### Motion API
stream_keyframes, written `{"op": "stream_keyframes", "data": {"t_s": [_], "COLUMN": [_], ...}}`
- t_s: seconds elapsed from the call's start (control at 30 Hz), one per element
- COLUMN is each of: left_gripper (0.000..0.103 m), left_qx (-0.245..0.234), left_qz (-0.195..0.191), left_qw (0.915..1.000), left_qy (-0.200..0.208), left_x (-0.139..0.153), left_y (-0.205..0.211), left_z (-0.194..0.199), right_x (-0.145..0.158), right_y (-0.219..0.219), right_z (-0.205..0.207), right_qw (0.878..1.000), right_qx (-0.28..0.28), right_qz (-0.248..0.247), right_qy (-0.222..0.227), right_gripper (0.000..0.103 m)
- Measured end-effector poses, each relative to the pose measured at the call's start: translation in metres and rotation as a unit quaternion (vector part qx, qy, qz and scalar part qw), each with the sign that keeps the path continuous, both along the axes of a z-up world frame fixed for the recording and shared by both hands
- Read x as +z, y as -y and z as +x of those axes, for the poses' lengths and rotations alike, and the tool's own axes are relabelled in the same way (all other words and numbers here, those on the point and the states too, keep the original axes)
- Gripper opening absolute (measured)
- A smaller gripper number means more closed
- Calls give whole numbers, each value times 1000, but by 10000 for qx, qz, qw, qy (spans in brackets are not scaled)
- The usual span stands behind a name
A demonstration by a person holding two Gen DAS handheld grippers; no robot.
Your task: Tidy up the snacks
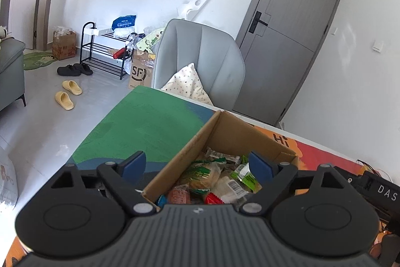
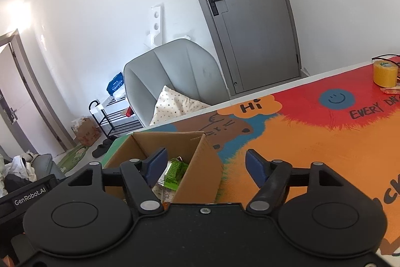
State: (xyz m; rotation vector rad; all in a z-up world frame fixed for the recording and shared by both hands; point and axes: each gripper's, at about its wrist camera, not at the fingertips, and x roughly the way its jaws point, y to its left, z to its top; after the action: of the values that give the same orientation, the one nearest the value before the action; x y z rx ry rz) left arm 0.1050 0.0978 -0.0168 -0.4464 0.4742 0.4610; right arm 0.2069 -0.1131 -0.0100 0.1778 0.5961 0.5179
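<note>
An open cardboard box (image 1: 226, 128) stands on the colourful table mat (image 1: 150, 121). It holds several wrapped snacks (image 1: 220, 177), among them green packets and a red one. My left gripper (image 1: 197, 164) is open and empty, held above the box's near left corner. The box also shows in the right wrist view (image 2: 200, 167), with a green snack packet (image 2: 175, 173) inside. My right gripper (image 2: 206, 164) is open and empty, held over the box's right wall. The other gripper's body shows at the left edge (image 2: 27, 192).
A roll of yellow tape (image 2: 385, 73) stands on the mat (image 2: 325, 142) at the far right. A grey chair (image 1: 200, 59) with a patterned cushion (image 1: 188, 85) stands behind the table. A grey door (image 2: 250, 16), a shoe rack (image 1: 105, 49) and slippers (image 1: 67, 94) lie beyond.
</note>
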Motion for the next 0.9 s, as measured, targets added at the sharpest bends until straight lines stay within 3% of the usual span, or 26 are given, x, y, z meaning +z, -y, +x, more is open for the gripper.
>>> {"op": "stream_keyframes", "data": {"t_s": [0.2, 0.67, 0.9], "left_gripper": [96, 98, 102], "left_qx": [-298, -954, -1140], "left_qz": [203, 515, 684], "left_qw": [9992, 9930, 9900], "left_qy": [-145, -474, -471], "left_x": [-1, 0, 7], "left_y": [23, 65, 78], "left_z": [2, -10, -21], "right_x": [0, 5, 13], "right_y": [24, 73, 86], "right_z": [-9, -43, -60], "right_qw": [9998, 9987, 9984], "right_qx": [-178, -478, -447], "right_qz": [11, -84, -204], "right_qy": [14, 136, 262], "right_gripper": [81, 102, 103]}}
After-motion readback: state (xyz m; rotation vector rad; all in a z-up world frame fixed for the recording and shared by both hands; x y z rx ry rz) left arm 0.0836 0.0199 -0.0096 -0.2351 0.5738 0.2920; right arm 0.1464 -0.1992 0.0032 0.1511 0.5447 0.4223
